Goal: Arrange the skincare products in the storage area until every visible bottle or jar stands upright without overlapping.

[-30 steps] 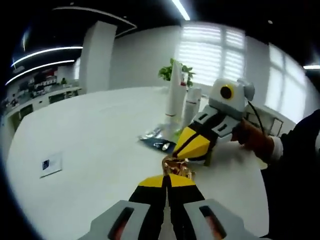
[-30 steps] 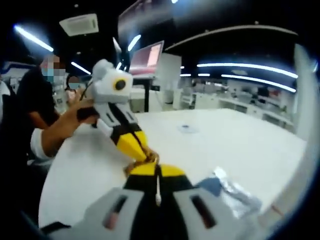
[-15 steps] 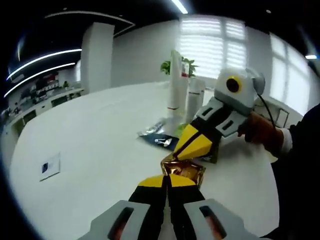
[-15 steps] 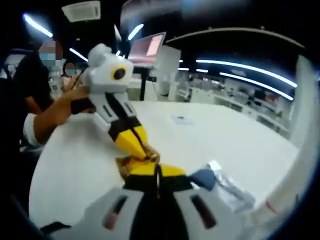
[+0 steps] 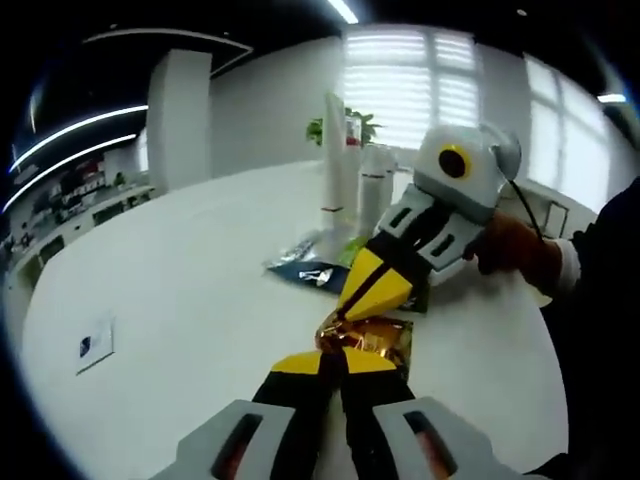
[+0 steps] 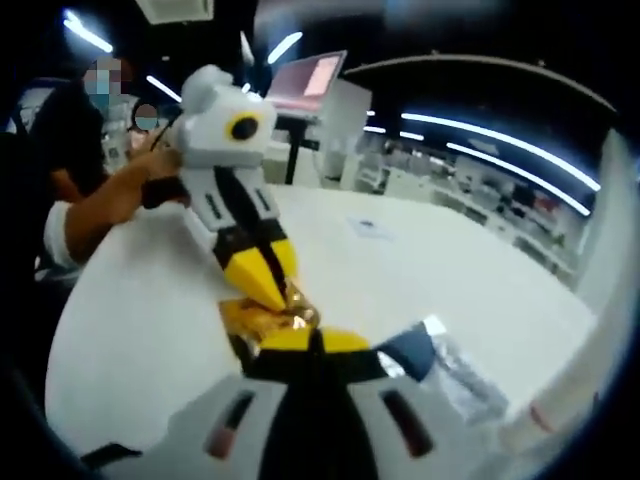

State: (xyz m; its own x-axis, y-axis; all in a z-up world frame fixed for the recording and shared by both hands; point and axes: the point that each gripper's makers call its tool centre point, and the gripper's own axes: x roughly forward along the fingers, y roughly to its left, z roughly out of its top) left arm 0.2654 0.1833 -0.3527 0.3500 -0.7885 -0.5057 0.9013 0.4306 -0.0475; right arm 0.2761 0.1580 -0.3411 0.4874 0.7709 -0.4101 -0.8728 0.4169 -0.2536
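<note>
White table (image 5: pixel 200 300) underneath; left gripper (image 5: pixel 338 362) and right gripper (image 5: pixel 352 303) both pinch one gold sachet (image 5: pixel 375 338) between them, tall bottles (image 5: pixel 333 160) upright beyond.

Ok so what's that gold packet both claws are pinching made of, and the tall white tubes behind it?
The gold packet looks like metallised foil or film: mirror-bright highlights and sharp crinkles. The tall white tubes look like matte plastic, smooth and evenly lit, though the views are too blurred to be sure.
</note>
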